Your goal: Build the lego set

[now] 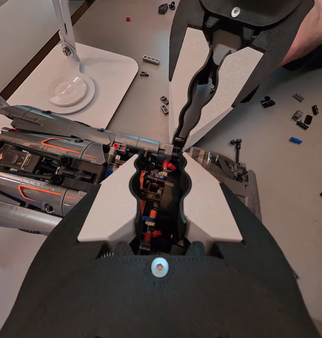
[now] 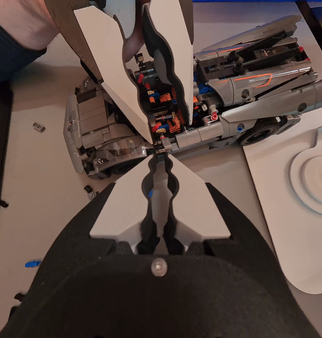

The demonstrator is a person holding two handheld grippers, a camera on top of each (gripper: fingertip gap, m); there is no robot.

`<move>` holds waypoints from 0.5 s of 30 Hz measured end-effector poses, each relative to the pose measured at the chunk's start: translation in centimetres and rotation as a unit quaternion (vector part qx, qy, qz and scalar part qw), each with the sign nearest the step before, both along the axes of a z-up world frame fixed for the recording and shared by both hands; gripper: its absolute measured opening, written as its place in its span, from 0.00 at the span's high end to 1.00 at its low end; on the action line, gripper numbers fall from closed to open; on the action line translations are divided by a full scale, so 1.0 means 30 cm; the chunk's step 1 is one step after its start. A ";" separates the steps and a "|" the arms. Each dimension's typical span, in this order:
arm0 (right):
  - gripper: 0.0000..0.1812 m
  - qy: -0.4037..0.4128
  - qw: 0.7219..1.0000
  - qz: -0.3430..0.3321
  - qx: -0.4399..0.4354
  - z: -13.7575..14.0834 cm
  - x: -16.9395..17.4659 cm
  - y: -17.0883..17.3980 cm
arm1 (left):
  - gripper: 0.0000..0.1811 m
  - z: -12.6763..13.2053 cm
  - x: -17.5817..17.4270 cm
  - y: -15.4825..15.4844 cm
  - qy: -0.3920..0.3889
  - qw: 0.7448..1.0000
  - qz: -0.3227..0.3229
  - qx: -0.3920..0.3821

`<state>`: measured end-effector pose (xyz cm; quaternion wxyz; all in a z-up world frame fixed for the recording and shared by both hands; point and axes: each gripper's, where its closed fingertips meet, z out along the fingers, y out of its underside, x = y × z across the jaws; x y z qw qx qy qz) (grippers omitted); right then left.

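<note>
Lego car model [image 1: 52,151], grey with orange striping, lies across the table [image 1: 266,164] in the left wrist view, its open middle facing up so the red, blue and orange mechanism inside can be reached. The left gripper [image 1: 160,155] stands over that opening with its jaws apart, straddling the cockpit without pinching anything, apparently to steady the body. Opposite it, the right gripper [image 1: 178,141] reaches in, jaws closed on a small black connector [image 1: 178,140] at the grey side rail, probably pressing it home. Loose parts lie scattered: one red stud [image 1: 128,19], one grey plate [image 1: 151,59], one blue pin [image 1: 295,140], and several dark pieces. A white lamp base [image 1: 105,73] sits just beside the car.

In the right wrist view the right gripper [image 2: 160,155] pinches that black connector [image 2: 160,157] against the car [image 2: 248,91], while the left gripper [image 2: 170,128] spans the interior. Two wheels show on the near side, and one blue pin [image 2: 33,264] lies on the table [image 2: 37,219].
</note>
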<state>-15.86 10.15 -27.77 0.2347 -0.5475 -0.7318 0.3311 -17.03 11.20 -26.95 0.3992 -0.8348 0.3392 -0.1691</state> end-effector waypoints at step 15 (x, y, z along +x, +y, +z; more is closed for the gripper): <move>0.97 0.009 0.997 0.012 -0.078 -0.005 0.003 0.004 | 0.79 0.000 0.002 -0.001 -0.003 1.000 -0.002 -0.001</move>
